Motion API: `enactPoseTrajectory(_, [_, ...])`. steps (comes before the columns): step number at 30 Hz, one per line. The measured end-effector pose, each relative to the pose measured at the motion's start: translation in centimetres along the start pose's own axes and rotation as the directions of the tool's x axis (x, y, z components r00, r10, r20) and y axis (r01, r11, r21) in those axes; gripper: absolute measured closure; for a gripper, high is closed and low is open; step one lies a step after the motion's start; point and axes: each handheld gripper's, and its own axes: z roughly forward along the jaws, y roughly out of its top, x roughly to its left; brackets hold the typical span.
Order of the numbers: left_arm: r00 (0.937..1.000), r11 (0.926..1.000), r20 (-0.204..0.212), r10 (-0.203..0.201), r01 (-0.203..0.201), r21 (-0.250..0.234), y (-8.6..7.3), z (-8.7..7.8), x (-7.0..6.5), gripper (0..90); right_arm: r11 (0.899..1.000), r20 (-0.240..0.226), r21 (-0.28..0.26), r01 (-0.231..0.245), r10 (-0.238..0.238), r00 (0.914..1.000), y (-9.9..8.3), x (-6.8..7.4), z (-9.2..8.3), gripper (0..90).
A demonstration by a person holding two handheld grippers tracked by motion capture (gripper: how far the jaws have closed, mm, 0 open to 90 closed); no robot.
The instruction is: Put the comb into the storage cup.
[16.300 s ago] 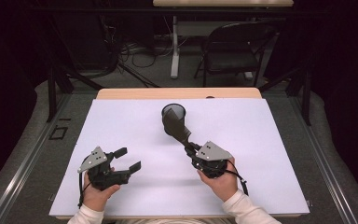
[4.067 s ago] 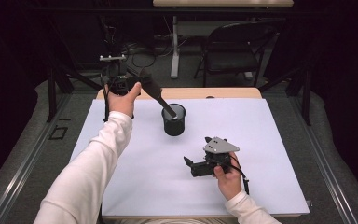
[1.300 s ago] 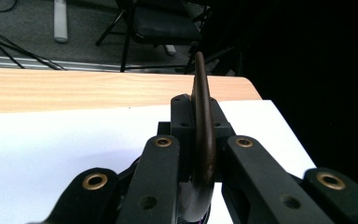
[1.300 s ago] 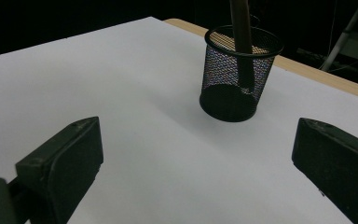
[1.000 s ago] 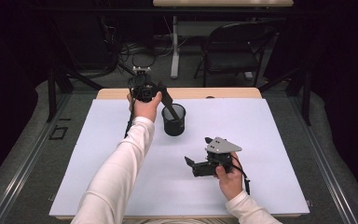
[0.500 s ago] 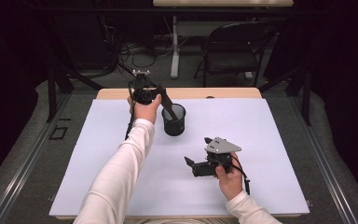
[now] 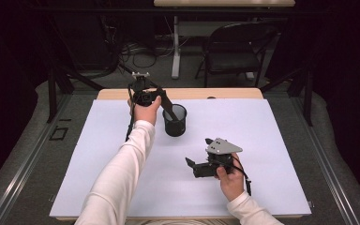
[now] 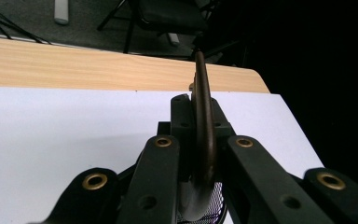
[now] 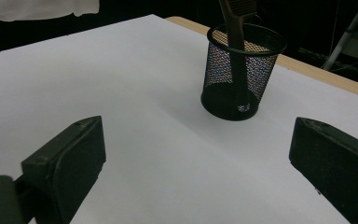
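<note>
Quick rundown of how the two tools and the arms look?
Both tools are black, with two blocky jaws. The left tool has brass-coloured rivets on its linkage bars, seen in the left gripper view, and a black cable trailing beside the arm. The right tool carries a grey three-cornered plate on top. Both sleeves are white and long.

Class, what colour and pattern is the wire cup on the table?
Black round mesh cup, fine grid pattern; clearest in the right gripper view.
</note>
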Motion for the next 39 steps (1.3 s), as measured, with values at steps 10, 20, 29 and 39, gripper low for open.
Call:
enactPoseTrajectory(10, [0.9999, 0.9999, 0.000, -0.014, 0.014, -0.007, -0.1, 0.0, 0.4, 86.4, 1.000, -0.001, 0.003, 0.000, 0.000, 1.0000, 0.0, 0.0, 0.0, 4.0])
enactPoseTrajectory(20, [0.9997, 0.9997, -0.001, -0.023, 0.023, -0.004, -0.1, 0.0, 0.8, 86.4, 1.000, 0.000, 0.001, 0.002, -0.002, 1.0000, 0.0, 0.0, 0.0, 4.2])
enactPoseTrajectory(29, [0.9989, 0.9989, 0.006, -0.047, 0.047, -0.006, -0.1, -0.1, 1.4, 86.4, 1.000, 0.001, 0.002, 0.004, -0.004, 1.0000, 0.0, 0.0, 0.0, 4.4])
enactPoseTrajectory(39, [0.9976, 0.9976, 0.004, -0.069, 0.069, -0.006, -0.2, -0.2, 2.3, 86.2, 1.000, 0.000, 0.003, 0.005, -0.005, 1.0000, 0.0, 0.0, 0.0, 4.4])
